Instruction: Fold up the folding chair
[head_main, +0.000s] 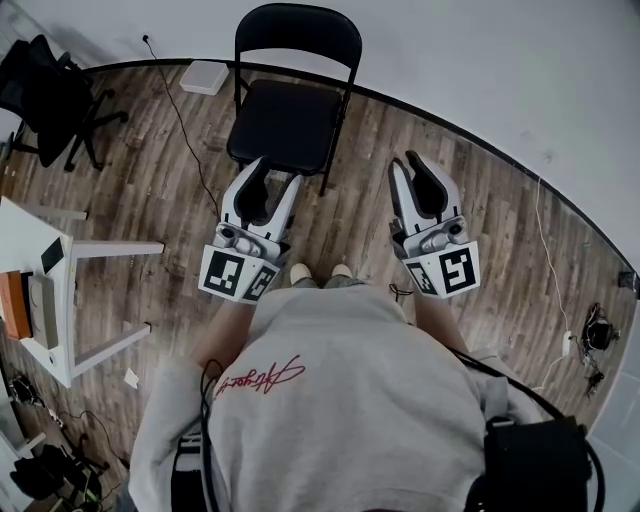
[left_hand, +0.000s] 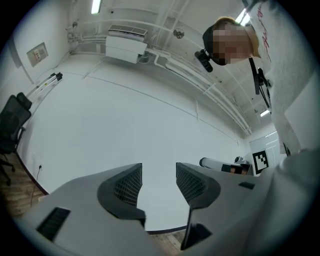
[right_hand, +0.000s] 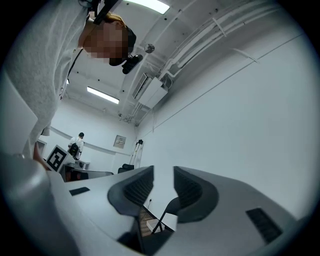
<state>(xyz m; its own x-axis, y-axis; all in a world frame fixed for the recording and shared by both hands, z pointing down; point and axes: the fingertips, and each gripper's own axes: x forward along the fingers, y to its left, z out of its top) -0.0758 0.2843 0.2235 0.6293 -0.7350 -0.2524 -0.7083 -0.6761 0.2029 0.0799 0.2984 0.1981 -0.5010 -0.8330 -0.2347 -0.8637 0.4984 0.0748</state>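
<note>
The black folding chair (head_main: 290, 110) stands open on the wooden floor (head_main: 480, 220), with its back close to the white wall, right in front of the person. Both tools are held up near it but do not touch it. The left gripper (head_main: 268, 178) has its jaws apart with nothing in them. The right gripper (head_main: 410, 165) has its jaws only a little apart, and they are empty too. I think the chair is stiff and a bit heavy, with thin metal legs and a smooth, padded seat (head_main: 285, 125) that could slip in the jaws. A good place to grab looks like the front edge of the seat, to tip it up. The other tool could hold the top of the backrest (head_main: 297, 28) so the chair does not slide or fall over. Fingers of metal can pinch where the legs cross, so the fold should go slowly. The head view shows the whole chair, plus a white table (head_main: 60, 240) and an office chair (head_main: 50, 90) off to the left side. The left gripper view shows mostly bare wall between its jaws and no folding chair at all. The right gripper view shows a small dark bit of the chair low between its jaws, and another person (right_hand: 77, 145) far across the room.
</note>
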